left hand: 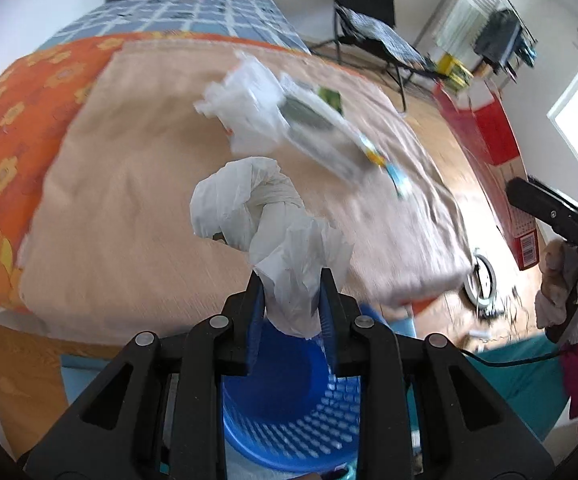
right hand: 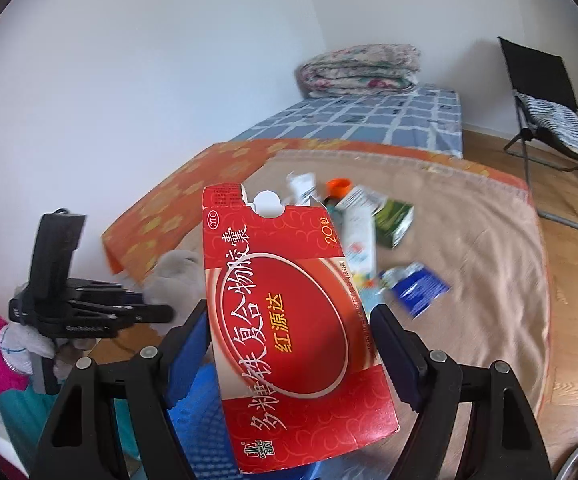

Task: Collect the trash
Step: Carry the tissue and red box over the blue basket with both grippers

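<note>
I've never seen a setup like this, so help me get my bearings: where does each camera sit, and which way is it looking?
Left wrist: sits on the left tool, looking down over the bed; its fingers grip a white plastic bag above a blue basket; the other tool shows at right.
Right wrist: sits on the right tool, facing along the bed toward the wall; it grips a red box.
Shared: bed, scattered packaging, folding chair, basket.
</note>
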The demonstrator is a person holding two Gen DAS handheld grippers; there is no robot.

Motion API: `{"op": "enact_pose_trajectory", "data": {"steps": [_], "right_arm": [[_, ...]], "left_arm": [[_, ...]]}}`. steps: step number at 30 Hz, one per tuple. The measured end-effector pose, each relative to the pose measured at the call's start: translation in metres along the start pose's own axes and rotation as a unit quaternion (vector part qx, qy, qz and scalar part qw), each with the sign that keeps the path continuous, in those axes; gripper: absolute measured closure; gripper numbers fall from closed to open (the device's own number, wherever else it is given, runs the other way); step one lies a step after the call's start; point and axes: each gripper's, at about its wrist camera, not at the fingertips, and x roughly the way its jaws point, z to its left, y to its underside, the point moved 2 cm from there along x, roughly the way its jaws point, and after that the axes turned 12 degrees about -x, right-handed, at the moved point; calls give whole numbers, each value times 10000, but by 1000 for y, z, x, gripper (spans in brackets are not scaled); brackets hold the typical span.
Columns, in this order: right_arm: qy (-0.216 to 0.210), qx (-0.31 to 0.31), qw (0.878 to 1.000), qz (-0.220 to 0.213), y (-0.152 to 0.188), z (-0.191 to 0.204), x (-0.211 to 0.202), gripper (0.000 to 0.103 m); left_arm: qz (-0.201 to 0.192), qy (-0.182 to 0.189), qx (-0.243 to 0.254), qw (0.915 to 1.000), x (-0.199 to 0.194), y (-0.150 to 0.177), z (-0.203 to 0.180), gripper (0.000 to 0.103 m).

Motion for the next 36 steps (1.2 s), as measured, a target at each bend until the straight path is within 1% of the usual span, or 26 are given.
{"op": "enact_pose_trajectory", "data": {"steps": [5, 9, 16, 23, 28, 34, 35, 36], "right_arm": [[-222, -102, 9996, 172, 27, 26, 1, 22], [-342, -60, 9989, 329, 48, 37, 5, 22], [-429, -37, 9957, 820, 84, 50, 22, 22], [-445, -44, 9907, 1283, 106, 59, 42, 22], [-422, -88, 9883, 1461, 113, 61, 50, 22], [-393, -124, 9855, 1648, 119, 66, 59, 22], [-394, -131, 9850, 1677, 120, 67, 60, 22], [-394, -140, 9844, 1707, 121, 68, 62, 22]], "left_arm": [[280, 62, 169, 9994, 8, 36, -9, 78], [527, 132, 68, 9985, 17, 60, -9, 78], [858, -15, 168, 9962, 33, 94, -9, 78], [1186, -184, 26, 9928, 50, 116, 3, 78], [1376, -288, -20, 9901, 59, 127, 8, 78], [1475, -333, -63, 9885, 63, 134, 15, 78], [1481, -344, -71, 9883, 63, 135, 15, 77], [1481, -370, -72, 9883, 63, 134, 16, 71]]}}
